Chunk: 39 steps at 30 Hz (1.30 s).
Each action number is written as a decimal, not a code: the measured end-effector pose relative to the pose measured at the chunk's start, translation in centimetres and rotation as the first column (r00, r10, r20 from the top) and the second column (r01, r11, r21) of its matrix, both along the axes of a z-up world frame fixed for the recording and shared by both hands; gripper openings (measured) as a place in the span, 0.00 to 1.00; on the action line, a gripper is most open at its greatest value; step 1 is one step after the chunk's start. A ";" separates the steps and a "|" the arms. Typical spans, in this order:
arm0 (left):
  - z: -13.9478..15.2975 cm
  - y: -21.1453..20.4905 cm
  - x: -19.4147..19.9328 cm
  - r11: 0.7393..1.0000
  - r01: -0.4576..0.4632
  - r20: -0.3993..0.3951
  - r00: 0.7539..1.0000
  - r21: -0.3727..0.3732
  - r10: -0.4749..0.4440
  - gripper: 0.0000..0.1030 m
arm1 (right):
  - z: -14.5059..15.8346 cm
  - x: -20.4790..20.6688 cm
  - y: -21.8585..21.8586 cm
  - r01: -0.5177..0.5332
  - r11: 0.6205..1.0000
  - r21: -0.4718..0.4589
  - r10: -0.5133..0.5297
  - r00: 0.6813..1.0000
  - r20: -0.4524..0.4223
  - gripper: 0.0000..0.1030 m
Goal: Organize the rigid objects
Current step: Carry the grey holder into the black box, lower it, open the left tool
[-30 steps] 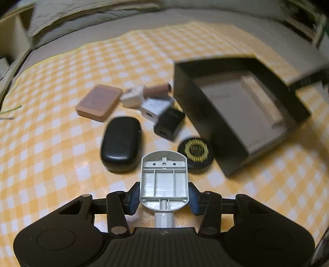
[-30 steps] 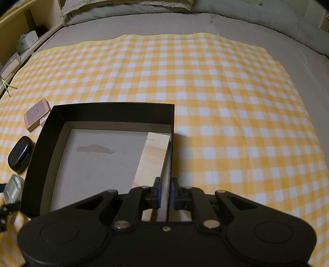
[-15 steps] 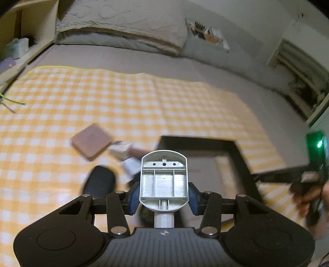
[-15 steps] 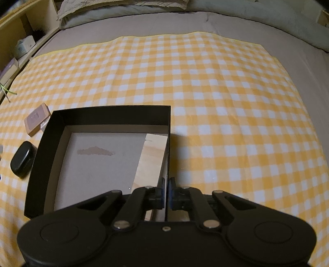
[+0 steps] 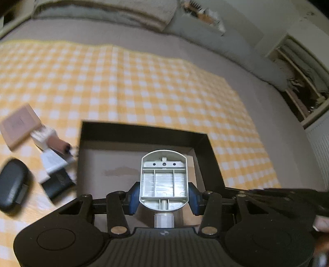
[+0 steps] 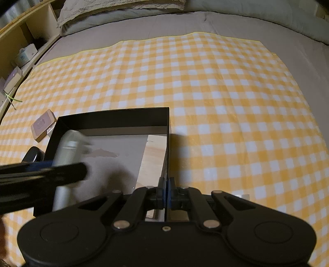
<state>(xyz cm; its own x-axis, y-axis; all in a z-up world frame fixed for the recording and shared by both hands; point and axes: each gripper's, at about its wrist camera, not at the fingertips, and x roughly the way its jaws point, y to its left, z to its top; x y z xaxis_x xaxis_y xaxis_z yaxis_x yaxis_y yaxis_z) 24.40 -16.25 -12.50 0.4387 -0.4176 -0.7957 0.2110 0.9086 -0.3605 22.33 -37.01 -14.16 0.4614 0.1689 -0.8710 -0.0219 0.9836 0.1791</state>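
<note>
While our left hand-held gripper [image 5: 164, 197] grasps the grey plastic piece [image 5: 164, 180] at lower centre of its frame, over the open black box [image 5: 144, 131], our right hand-held gripper [image 6: 167, 194] stays clenched on that box's right wall. The black case [image 5: 12, 184], chargers [image 5: 51, 164] and pink pad [image 5: 19, 125] lie at the left on the checked cloth [image 5: 144, 82].

Bed [image 6: 205, 22], grey sheet, under a yellow-checked cloth [image 6: 205, 82]. Pillow [image 6: 115, 8] at head. Wooden shelving [image 6: 18, 41] alongside; dim indoor light.
</note>
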 end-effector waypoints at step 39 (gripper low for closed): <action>-5.0 -3.6 4.2 0.992 -0.123 -0.124 0.985 -0.036 0.118 0.82 | 0.7 -1.1 -1.0 -0.002 0.999 0.035 0.002 1.000 -0.005 0.03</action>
